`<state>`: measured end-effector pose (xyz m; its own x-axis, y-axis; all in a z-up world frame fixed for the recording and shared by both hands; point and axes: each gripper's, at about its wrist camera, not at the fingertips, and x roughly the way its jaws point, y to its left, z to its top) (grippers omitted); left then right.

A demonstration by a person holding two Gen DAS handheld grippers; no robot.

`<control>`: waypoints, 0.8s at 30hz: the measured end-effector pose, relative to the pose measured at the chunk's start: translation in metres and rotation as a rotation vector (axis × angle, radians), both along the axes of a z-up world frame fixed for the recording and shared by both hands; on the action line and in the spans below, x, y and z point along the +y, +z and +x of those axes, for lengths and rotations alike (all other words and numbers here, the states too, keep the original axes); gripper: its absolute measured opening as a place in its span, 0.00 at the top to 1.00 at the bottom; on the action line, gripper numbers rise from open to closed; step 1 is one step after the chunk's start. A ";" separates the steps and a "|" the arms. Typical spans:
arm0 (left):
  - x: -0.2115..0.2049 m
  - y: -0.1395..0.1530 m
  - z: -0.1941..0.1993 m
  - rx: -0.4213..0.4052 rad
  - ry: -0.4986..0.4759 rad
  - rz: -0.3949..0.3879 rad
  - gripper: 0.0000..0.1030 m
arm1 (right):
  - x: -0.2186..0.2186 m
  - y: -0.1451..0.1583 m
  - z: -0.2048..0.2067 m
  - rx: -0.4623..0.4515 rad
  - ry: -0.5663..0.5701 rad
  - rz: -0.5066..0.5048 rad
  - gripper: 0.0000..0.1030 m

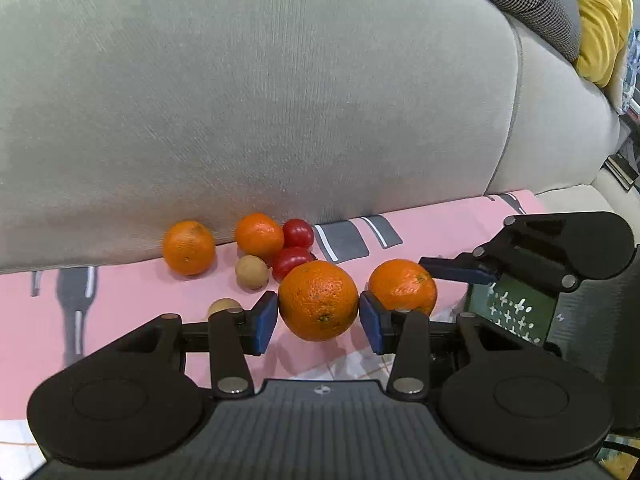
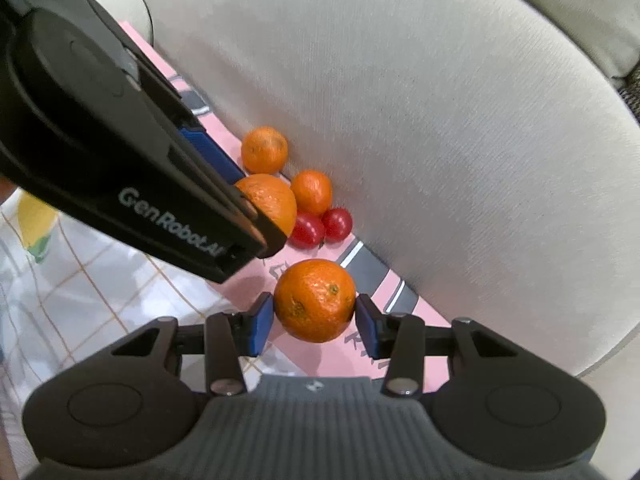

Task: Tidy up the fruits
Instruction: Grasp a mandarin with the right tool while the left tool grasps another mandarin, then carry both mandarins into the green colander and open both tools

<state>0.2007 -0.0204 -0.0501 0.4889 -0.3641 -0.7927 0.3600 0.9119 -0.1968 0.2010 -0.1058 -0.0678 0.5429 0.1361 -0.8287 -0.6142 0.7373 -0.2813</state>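
Note:
My left gripper (image 1: 319, 317) is shut on a large orange (image 1: 318, 300), its blue pads pressed to both sides and the fruit lifted off the pink mat (image 1: 120, 304). My right gripper (image 2: 314, 322) is likewise shut on a second orange (image 2: 315, 300); in the left wrist view that orange (image 1: 402, 286) sits just right of mine. On the mat against the cushion lie two more oranges (image 1: 188, 247) (image 1: 259, 237), two red tomatoes (image 1: 298, 233) (image 1: 292, 261) and two small brown round fruits (image 1: 251, 272) (image 1: 224, 306).
A big grey sofa cushion (image 1: 280, 100) rises directly behind the fruit. Yellow fabric (image 1: 600, 20) lies at the far right. A white cloth with a yellow grid (image 2: 100, 288) lies below the mat's near edge. A dark green patterned item (image 1: 516, 312) sits under the right gripper.

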 end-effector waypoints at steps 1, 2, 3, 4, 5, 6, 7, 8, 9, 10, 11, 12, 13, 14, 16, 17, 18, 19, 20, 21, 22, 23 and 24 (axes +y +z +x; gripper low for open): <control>0.000 0.004 -0.004 -0.008 0.000 0.003 0.51 | 0.000 0.004 -0.003 -0.010 -0.008 0.006 0.59; 0.000 0.008 -0.007 -0.014 0.000 0.006 0.51 | -0.002 0.009 -0.006 -0.024 -0.017 0.015 0.59; 0.000 0.012 -0.011 -0.020 -0.001 0.009 0.51 | -0.003 0.014 -0.010 -0.036 -0.024 0.027 0.59; -0.001 0.015 -0.015 -0.026 -0.002 0.011 0.51 | -0.005 0.018 -0.013 -0.045 -0.033 0.040 0.59; -0.002 0.019 -0.019 -0.033 -0.005 0.013 0.51 | -0.007 0.024 -0.017 -0.054 -0.042 0.057 0.59; -0.003 0.022 -0.022 -0.039 -0.007 0.015 0.51 | -0.009 0.029 -0.020 -0.060 -0.049 0.072 0.59; -0.004 0.025 -0.026 -0.045 -0.010 0.016 0.51 | -0.011 0.034 -0.025 -0.069 -0.058 0.090 0.59; -0.005 0.029 -0.030 -0.051 -0.012 0.017 0.51 | -0.013 0.039 -0.029 -0.076 -0.065 0.103 0.59; -0.007 0.033 -0.034 -0.057 -0.016 0.018 0.51 | -0.016 0.043 -0.033 -0.080 -0.071 0.117 0.59; -0.008 0.035 -0.037 -0.062 -0.020 0.018 0.51 | -0.018 0.047 -0.037 -0.082 -0.078 0.130 0.59; -0.010 0.038 -0.041 -0.068 -0.024 0.016 0.51 | -0.021 0.052 -0.042 -0.088 -0.091 0.145 0.59; -0.012 0.042 -0.045 -0.073 -0.028 0.014 0.51 | -0.024 0.055 -0.046 -0.095 -0.105 0.157 0.59; -0.014 0.045 -0.048 -0.078 -0.032 0.013 0.51 | -0.028 0.059 -0.050 -0.099 -0.116 0.169 0.59; -0.017 0.047 -0.052 -0.083 -0.036 0.012 0.51 | -0.032 0.061 -0.054 -0.102 -0.127 0.181 0.59; -0.022 0.051 -0.058 -0.092 -0.049 0.015 0.51 | -0.041 0.065 -0.060 -0.108 -0.156 0.207 0.59; -0.026 0.053 -0.061 -0.097 -0.057 0.019 0.51 | -0.045 0.067 -0.065 -0.109 -0.174 0.222 0.59; -0.028 0.055 -0.064 -0.100 -0.063 0.023 0.51 | -0.049 0.070 -0.069 -0.109 -0.193 0.234 0.59; -0.032 0.056 -0.066 -0.104 -0.071 0.026 0.51 | -0.055 0.070 -0.071 -0.107 -0.210 0.247 0.59; -0.035 0.057 -0.068 -0.106 -0.078 0.028 0.51 | -0.061 0.071 -0.075 -0.101 -0.225 0.262 0.59; -0.039 0.059 -0.070 -0.109 -0.087 0.030 0.51 | -0.067 0.071 -0.078 -0.095 -0.243 0.277 0.59; -0.042 0.060 -0.072 -0.111 -0.095 0.032 0.51 | -0.072 0.072 -0.081 -0.090 -0.262 0.288 0.59; -0.047 0.061 -0.074 -0.114 -0.106 0.036 0.51 | -0.079 0.071 -0.084 -0.085 -0.280 0.299 0.59; -0.052 0.062 -0.075 -0.117 -0.117 0.038 0.51 | -0.085 0.071 -0.086 -0.082 -0.299 0.305 0.59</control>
<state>0.1255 -0.0720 0.0116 0.5346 -0.3944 -0.7474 0.4826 0.8685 -0.1132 0.1152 -0.1909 0.0029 0.6582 0.1952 -0.7271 -0.3459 0.9363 -0.0617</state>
